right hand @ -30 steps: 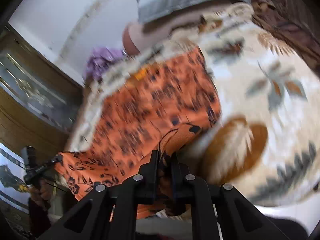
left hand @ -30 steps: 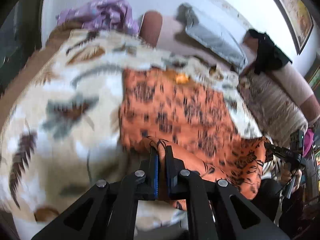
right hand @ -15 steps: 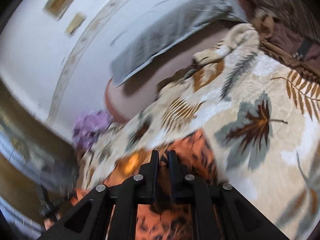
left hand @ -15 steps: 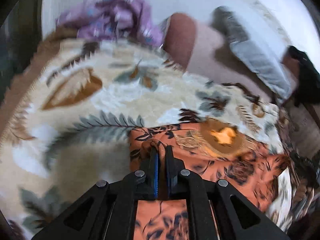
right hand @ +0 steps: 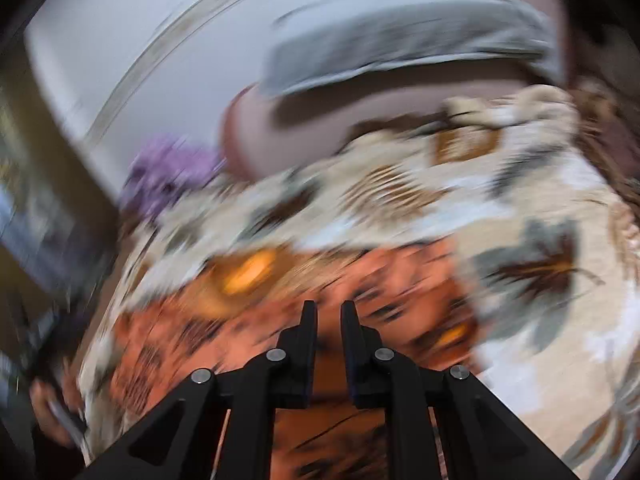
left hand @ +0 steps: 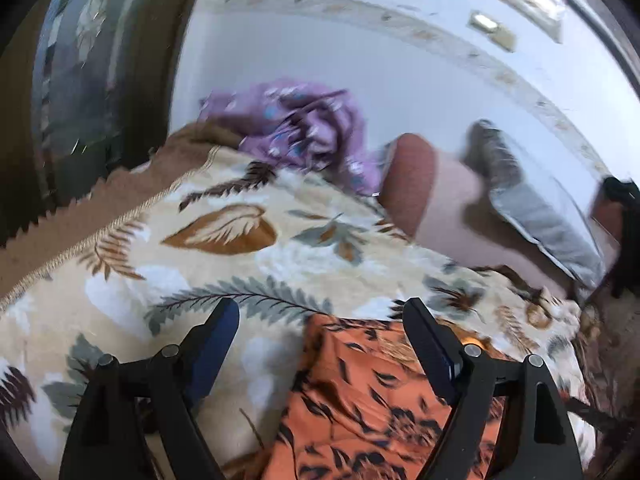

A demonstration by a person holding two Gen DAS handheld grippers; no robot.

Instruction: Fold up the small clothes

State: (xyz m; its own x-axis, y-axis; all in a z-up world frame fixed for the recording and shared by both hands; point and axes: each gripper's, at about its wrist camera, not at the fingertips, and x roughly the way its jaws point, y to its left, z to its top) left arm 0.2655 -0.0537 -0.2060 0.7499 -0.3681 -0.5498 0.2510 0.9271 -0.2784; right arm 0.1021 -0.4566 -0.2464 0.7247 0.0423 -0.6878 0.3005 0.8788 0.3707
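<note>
On the leaf-patterned blanket [left hand: 248, 256], the orange printed garment [left hand: 360, 396] is lying spread flat. Above it, the left gripper [left hand: 320, 320] is hovering with jaws wide apart, holding nothing. The right gripper [right hand: 328, 312] is showing a narrow empty gap between its jaws over blurred orange cloth.

Both views: soft daylight, fairly bright, no hard glare. Left wrist is mostly sharp up close; the purple cloth [left hand: 296, 128] and grey pillow [left hand: 536, 208] are smeared, and the pillow casts a soft shadow below it. Right wrist has heavy motion blur throughout; the leaf-print blanket [right hand: 400, 196] streaks. Fisheye bends the wall trim; black vignette in the corners.
</note>
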